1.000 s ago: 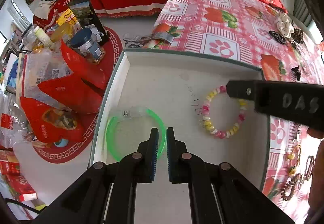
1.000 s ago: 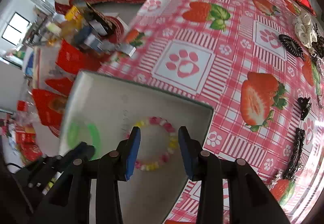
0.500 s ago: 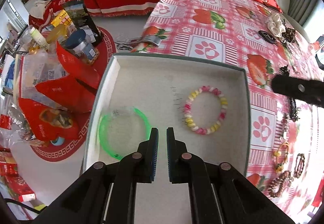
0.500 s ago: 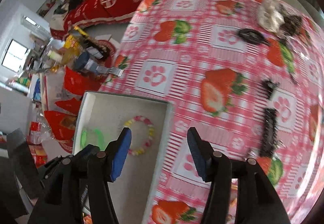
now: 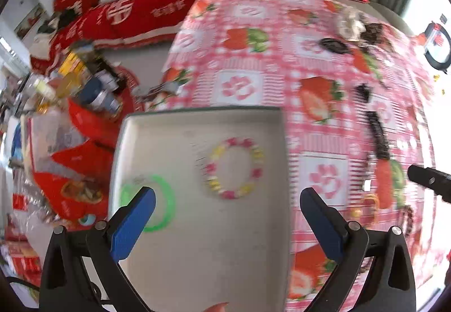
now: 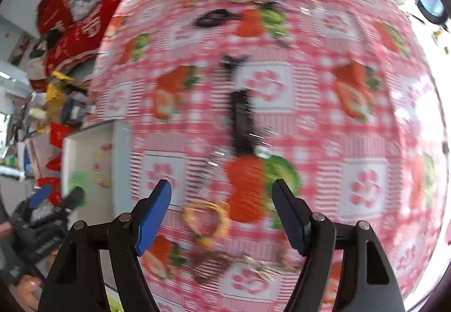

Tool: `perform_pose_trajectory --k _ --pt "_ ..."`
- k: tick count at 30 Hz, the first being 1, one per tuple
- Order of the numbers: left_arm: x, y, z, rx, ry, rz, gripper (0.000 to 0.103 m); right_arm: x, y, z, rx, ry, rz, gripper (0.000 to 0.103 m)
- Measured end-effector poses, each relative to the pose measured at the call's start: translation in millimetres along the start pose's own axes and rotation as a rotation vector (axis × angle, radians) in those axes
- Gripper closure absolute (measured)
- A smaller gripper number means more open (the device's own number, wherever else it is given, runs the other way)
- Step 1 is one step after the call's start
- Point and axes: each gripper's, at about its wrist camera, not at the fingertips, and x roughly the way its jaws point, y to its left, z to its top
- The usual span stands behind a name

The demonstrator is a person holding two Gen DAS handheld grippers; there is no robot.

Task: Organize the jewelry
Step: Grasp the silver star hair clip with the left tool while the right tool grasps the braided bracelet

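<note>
Jewelry is split between two places: a beaded bracelet (image 5: 234,168) and a green bangle (image 5: 157,202) lie apart inside the white tray (image 5: 197,255), while a yellow bracelet (image 6: 207,220), a dark hair clip (image 6: 241,120) and a brown piece (image 6: 210,267) are left on the table (image 6: 324,120). The right hand-held gripper (image 6: 221,212) is held released, empty, above the yellow bracelet; the left hand-held gripper (image 5: 227,216) is likewise spread wide and empty over the tray. Both views are smeared by motion, so a hurried closing could miss the thin bracelet, or the neighbouring brown piece could be caught with it. The slick tablecloth could be pinched.
</note>
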Motion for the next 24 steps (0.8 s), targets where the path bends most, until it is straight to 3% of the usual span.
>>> perform_pose_trajectory --k 8,13,24 --pt "-5 -62 8 0.139 0.026 -0.084 0.000 -7 -62 -23 0.089 0.026 -0.081 0.026" --pt "-2 -95 3 0.203 0.046 -0.093 0.000 -7 -88 -43 0.122 0.051 -0.123 0.026" --pt "22 -144 9 0.285 0.108 -0.116 0.000 2 -109 -73 0.131 0.109 -0.158 0.026"
